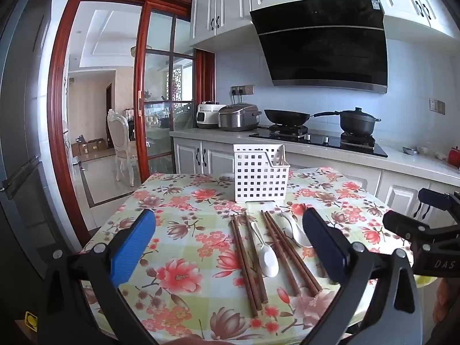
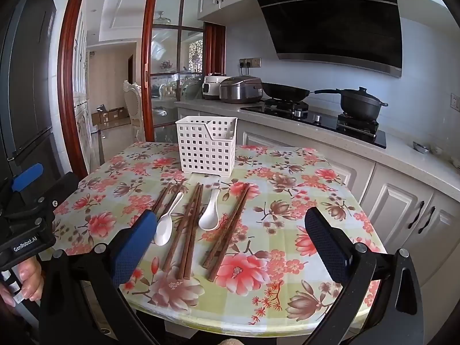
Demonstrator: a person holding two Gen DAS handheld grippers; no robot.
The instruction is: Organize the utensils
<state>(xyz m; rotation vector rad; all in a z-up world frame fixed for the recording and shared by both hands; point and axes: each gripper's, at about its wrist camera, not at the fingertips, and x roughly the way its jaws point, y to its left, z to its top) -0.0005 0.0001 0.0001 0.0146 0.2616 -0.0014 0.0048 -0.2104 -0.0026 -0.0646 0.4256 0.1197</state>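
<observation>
Both grippers hover over the near edge of the desk (image 2: 287, 172), left gripper (image 1: 228, 247) and right gripper (image 2: 230, 244) with jaws wide and empty. Chopsticks (image 2: 187, 230) and two spoons (image 2: 210, 212) lie in a row before the basket (image 2: 205, 146). Only the right view shows all three chopstick pairs and bare cloth to the right

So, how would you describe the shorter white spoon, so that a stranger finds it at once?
Find the white perforated utensil basket standing on the floral tablecloth. In front of it lie wooden chopsticks and two white ceramic spoons. The shorter spoon lies between the middle chopsticks and the right-hand pair; the other spoon is slimmer, with a longer handle.
</observation>
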